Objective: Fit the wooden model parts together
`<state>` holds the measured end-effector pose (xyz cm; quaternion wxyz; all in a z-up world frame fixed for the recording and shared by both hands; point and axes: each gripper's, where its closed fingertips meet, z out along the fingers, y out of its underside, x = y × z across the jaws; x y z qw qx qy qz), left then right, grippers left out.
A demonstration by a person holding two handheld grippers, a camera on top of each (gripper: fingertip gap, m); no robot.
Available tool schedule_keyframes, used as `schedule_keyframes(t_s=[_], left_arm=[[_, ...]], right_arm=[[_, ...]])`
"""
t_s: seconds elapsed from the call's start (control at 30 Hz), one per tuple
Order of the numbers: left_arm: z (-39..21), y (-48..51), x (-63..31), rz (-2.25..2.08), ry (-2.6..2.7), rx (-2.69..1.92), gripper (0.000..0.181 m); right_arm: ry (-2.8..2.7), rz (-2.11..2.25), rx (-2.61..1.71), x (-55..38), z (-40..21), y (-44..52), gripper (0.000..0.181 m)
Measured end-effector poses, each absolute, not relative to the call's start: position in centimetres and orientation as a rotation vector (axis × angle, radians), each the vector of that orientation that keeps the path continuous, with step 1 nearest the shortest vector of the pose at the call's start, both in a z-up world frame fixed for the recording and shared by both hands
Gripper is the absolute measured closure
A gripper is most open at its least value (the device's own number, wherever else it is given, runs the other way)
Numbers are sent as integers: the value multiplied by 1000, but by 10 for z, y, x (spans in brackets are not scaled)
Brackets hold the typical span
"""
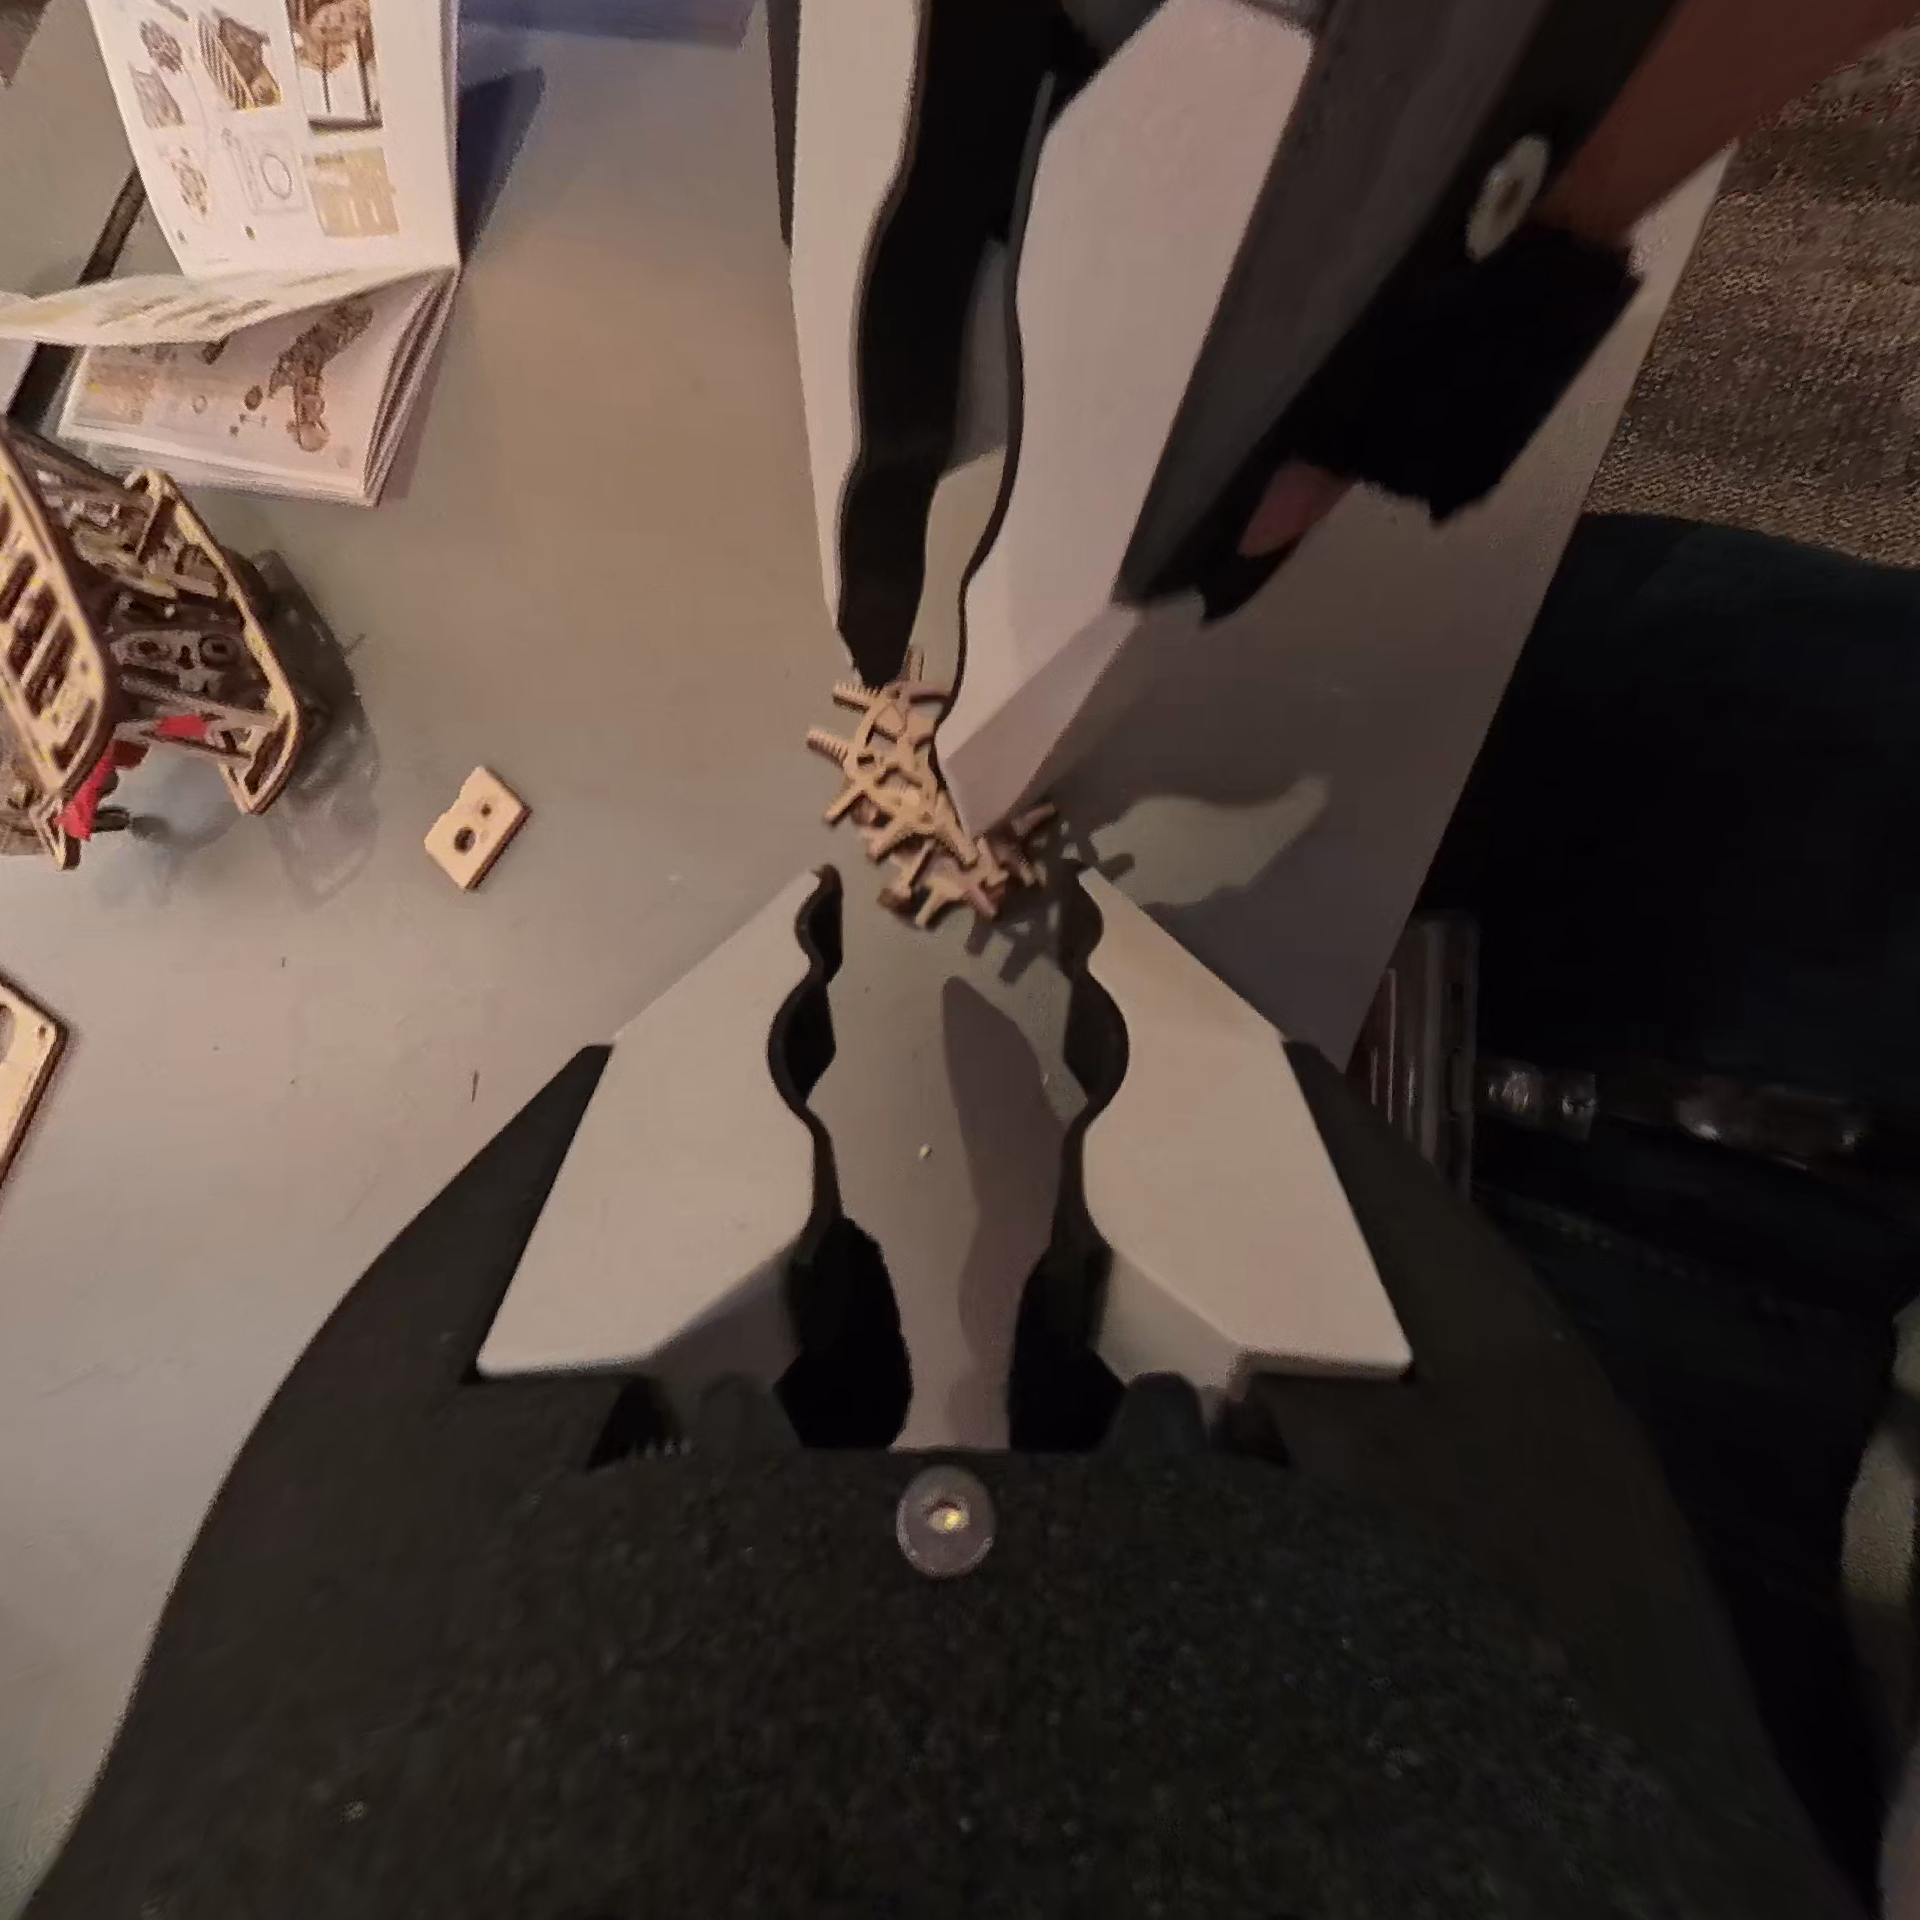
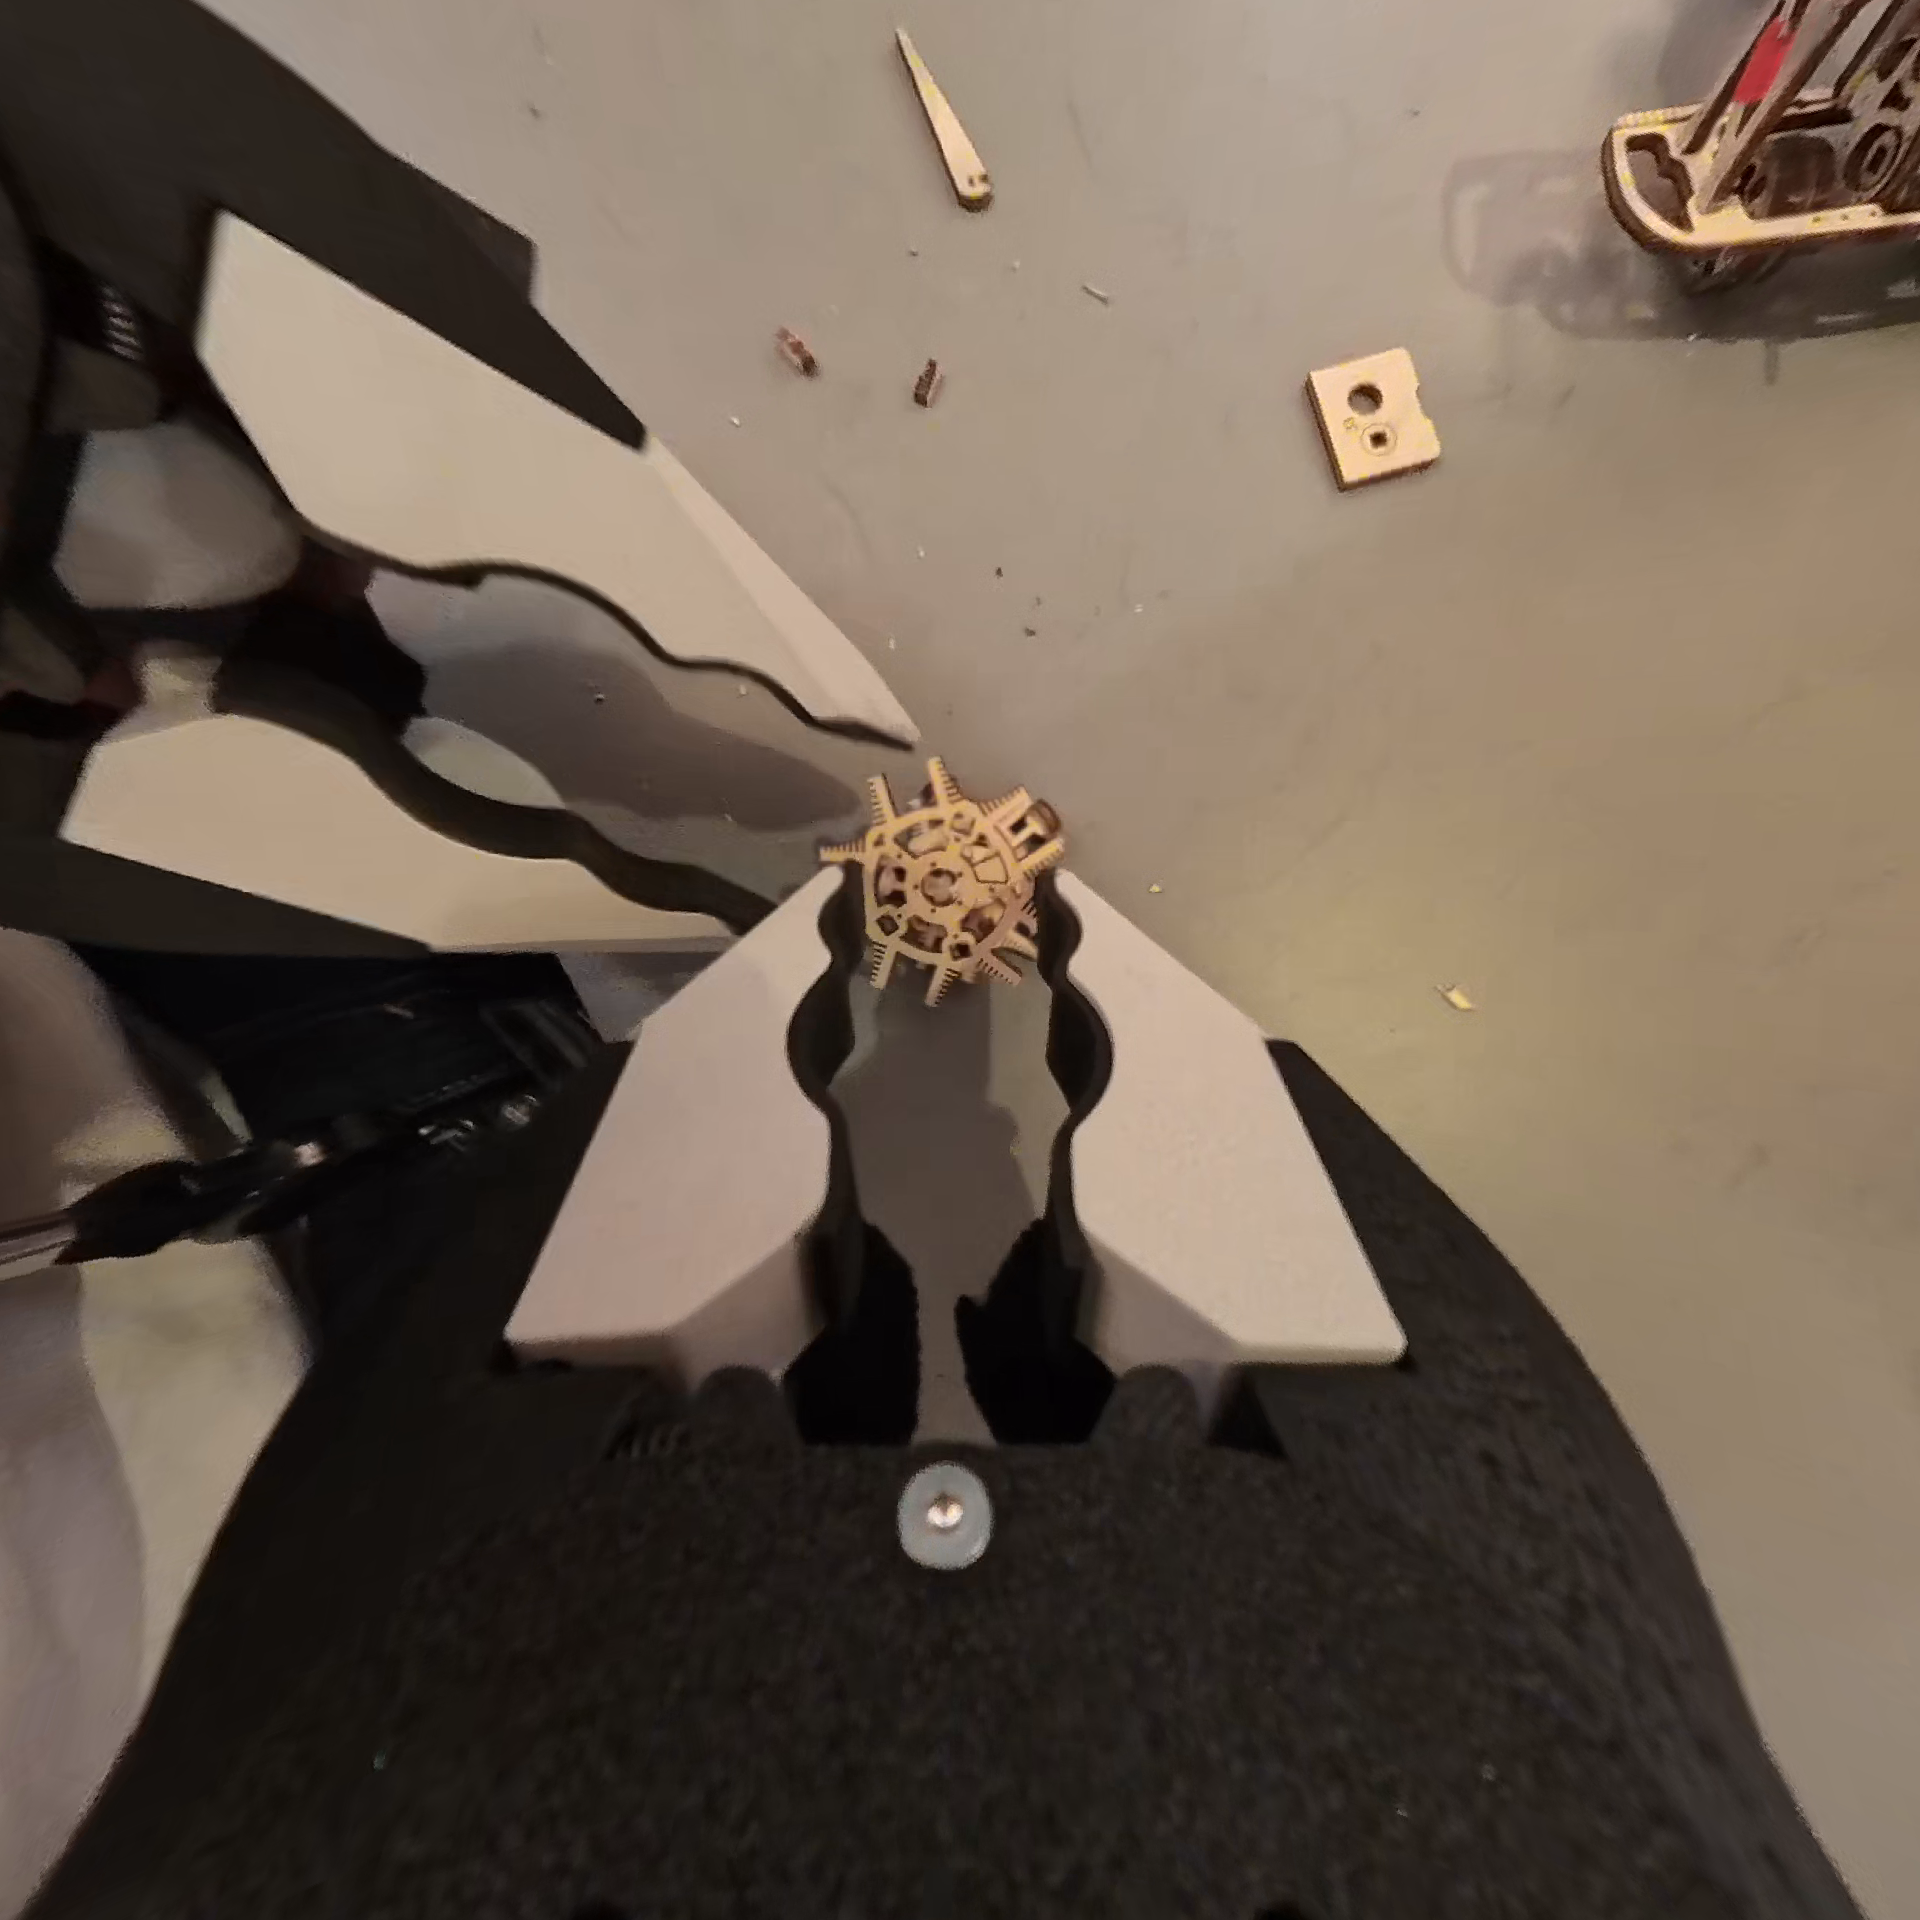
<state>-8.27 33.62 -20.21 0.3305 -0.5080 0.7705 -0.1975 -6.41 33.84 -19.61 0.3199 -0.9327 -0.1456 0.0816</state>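
A small spiky wooden wheel assembly [image 2: 951,883] with toothed spokes sits between the tips of my right gripper [image 2: 945,885], which is shut on it just above the grey table [image 2: 1351,831]. In the left wrist view the right gripper [image 1: 925,743] comes down from the top with the wheel [image 1: 914,800] pinched at its tips. My left gripper [image 1: 956,883] is open and empty, its fingertips just short of the wheel's near edge. In the right wrist view the left gripper [image 2: 831,826] reaches in from the left with its jaws apart.
A partly built wooden model [image 1: 135,665] stands at the left; it also shows in the right wrist view [image 2: 1766,135]. A square wooden plate with two holes [image 1: 476,828] lies nearby. An open instruction booklet [image 1: 281,208] lies at the back left. A pointed wooden sliver [image 2: 945,125] and small scraps [image 2: 797,351] lie on the table. The grippers are tip to tip, or close to it.
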Motion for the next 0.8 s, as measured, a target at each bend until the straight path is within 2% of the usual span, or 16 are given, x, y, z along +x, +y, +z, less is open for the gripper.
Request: schedule_keyframes(t_s=[0.13, 0.4, 0.57, 0.8], left_arm=[[-205, 355, -111, -528, 2022, -1418, 138], [-190, 401, -156, -766, 1814, -1648, 151], [-186, 394, -153, -1018, 1761, -1736, 151], [-188, 379, -138, -984, 1851, -1618, 157]], right_arm=[[-465, 267, -2573, -67, -205, 343, 149], [-453, 316, -2689, -69, -219, 344, 149], [-416, 286, -2710, -69, -223, 345, 149], [-394, 268, -2714, -64, -221, 346, 149]])
